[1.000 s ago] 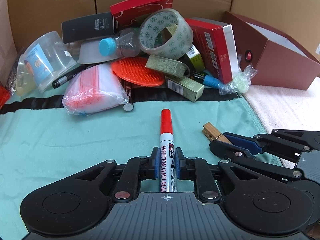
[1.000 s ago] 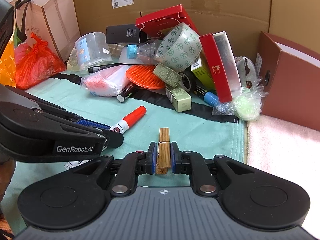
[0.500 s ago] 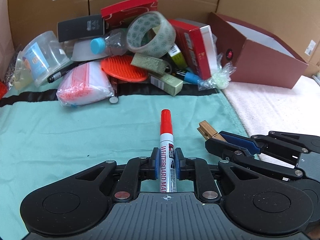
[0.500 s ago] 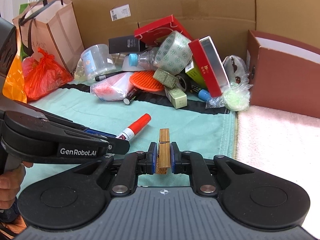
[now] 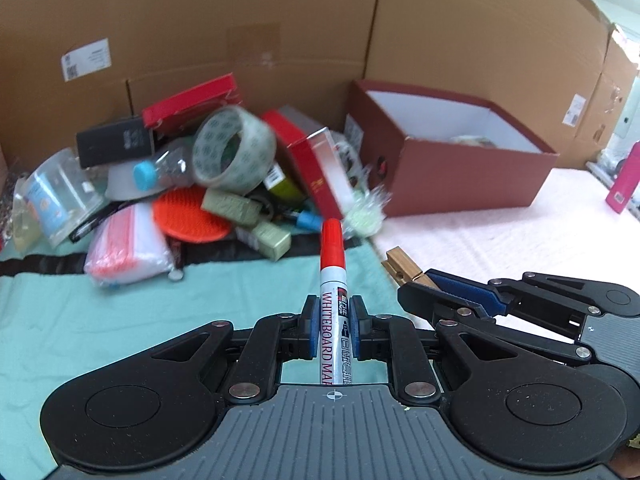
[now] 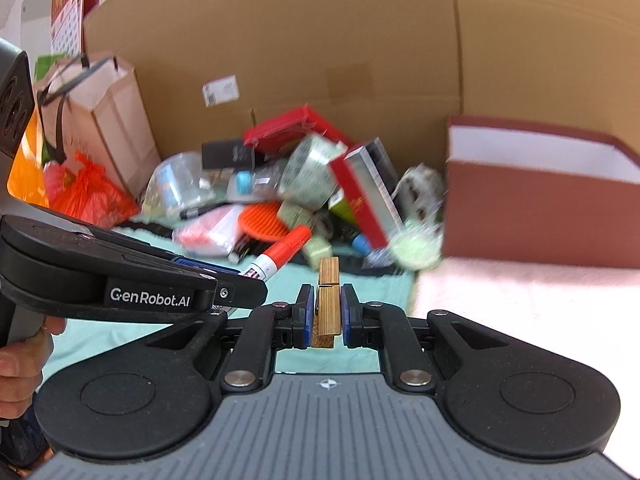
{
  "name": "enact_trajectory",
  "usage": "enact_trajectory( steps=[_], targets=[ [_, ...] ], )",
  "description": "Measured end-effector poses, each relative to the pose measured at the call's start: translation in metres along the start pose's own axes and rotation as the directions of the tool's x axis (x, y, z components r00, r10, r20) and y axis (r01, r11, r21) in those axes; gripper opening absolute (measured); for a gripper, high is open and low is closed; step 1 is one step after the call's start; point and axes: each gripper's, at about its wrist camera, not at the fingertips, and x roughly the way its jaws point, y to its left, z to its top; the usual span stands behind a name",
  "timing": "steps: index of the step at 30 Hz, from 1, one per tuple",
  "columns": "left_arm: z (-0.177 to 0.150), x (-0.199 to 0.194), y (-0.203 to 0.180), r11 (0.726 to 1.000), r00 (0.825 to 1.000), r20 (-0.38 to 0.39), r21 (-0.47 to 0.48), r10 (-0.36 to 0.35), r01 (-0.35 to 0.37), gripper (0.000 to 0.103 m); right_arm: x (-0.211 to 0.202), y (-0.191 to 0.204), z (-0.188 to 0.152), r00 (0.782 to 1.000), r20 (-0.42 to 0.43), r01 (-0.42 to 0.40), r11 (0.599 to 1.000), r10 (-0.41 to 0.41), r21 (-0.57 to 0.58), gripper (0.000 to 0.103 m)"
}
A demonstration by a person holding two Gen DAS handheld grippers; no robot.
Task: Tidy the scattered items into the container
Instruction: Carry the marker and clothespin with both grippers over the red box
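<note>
My left gripper (image 5: 334, 320) is shut on a whiteboard marker (image 5: 332, 276) with a red cap, held above the teal cloth. My right gripper (image 6: 326, 312) is shut on a wooden clothespin (image 6: 328, 292), which also shows at the right of the left wrist view as the clothespin (image 5: 402, 268). The left gripper (image 6: 236, 290) with the marker (image 6: 280, 256) crosses the right wrist view from the left. An open dark red box (image 5: 448, 156), white inside, stands at the back right on a pale pink towel; some items lie in its far corner. The box (image 6: 540, 204) fills the right side of the right wrist view.
A pile of scattered items leans on the cardboard wall: a tape roll (image 5: 232, 148), an orange brush (image 5: 192, 220), red boxes (image 5: 316, 168), a bottle (image 5: 164, 168), a zip bag (image 5: 128, 248). A paper bag (image 6: 100, 120) and red plastic bag (image 6: 88, 196) stand far left. A hand (image 6: 20, 364) grips the left handle.
Both grippers have risen and swung toward the right, each keeping its item. The pile has dropped back and left in view, and the red box's open inside has come into sight.
</note>
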Motion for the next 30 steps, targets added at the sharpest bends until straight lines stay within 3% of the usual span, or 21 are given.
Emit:
enact_trajectory(
  steps=[7, 17, 25, 30],
  targets=[
    [0.033, 0.005, -0.037, 0.999, 0.998, 0.062, 0.028, -0.027, 0.025, 0.012, -0.022, -0.029, 0.026, 0.994, 0.093, 0.056, 0.998, -0.056, 0.002, 0.016],
    [0.096, 0.016, -0.086, 0.996, 0.987, 0.142, 0.066, -0.071, 0.062, 0.012, -0.038, -0.079, 0.071, 0.964, 0.208, 0.165, 0.986, -0.163, 0.007, 0.016],
    [0.149, 0.046, -0.101, 0.996, 0.984, 0.155, 0.035, -0.086, 0.081, 0.012, -0.022, -0.119, 0.114, 0.938, 0.238, 0.254, 0.967, -0.250, 0.014, 0.016],
    [0.167, 0.074, -0.099, 0.997, 0.984, 0.157, 0.014, -0.080, 0.079, 0.012, 0.000, -0.141, 0.123, 0.934, 0.223, 0.275, 0.960, -0.278, 0.044, 0.016]
  ],
)
